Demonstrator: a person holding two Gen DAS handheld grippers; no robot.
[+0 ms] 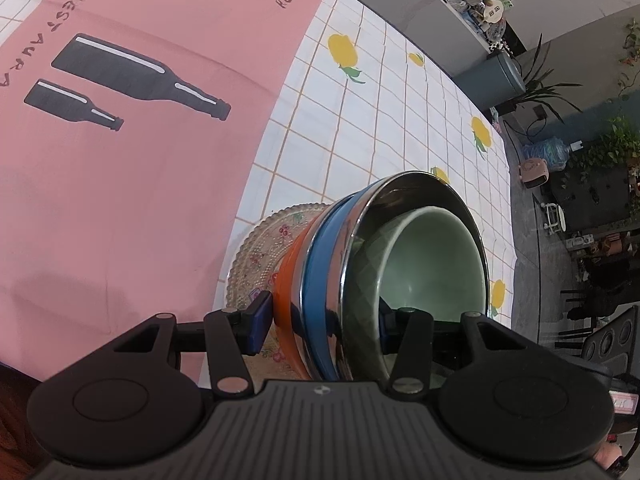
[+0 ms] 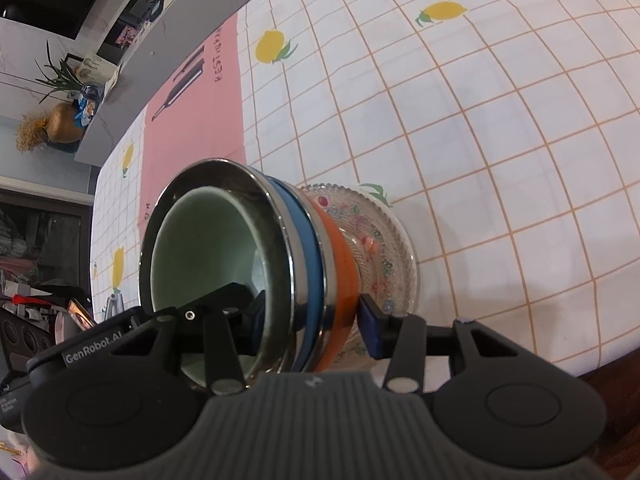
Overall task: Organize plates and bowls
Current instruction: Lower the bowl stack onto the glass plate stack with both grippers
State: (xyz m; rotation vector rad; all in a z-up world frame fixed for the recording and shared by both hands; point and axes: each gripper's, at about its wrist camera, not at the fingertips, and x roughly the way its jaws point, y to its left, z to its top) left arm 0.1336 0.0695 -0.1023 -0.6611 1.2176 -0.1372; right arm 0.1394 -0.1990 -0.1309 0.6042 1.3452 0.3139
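A nested stack of bowls stands on a patterned glass plate (image 1: 256,256) on the table. The stack has an orange bowl (image 1: 290,280) at the bottom, a blue bowl (image 1: 320,264), a steel bowl (image 1: 404,188) and a pale green ceramic bowl (image 1: 436,264) inside. My left gripper (image 1: 324,320) is shut on the stack's rim, one finger outside the orange bowl, one inside the green bowl. My right gripper (image 2: 312,324) grips the stack from the opposite side the same way. In the right wrist view the green bowl (image 2: 200,248), orange bowl (image 2: 340,260) and glass plate (image 2: 384,248) show.
A pink placemat (image 1: 120,160) with bottle prints lies beside the stack on a lemon-print checked tablecloth (image 1: 360,120). The table edge (image 1: 508,184) runs close past the stack, with floor, plants and furniture beyond. The placemat (image 2: 192,112) shows behind the stack in the right wrist view.
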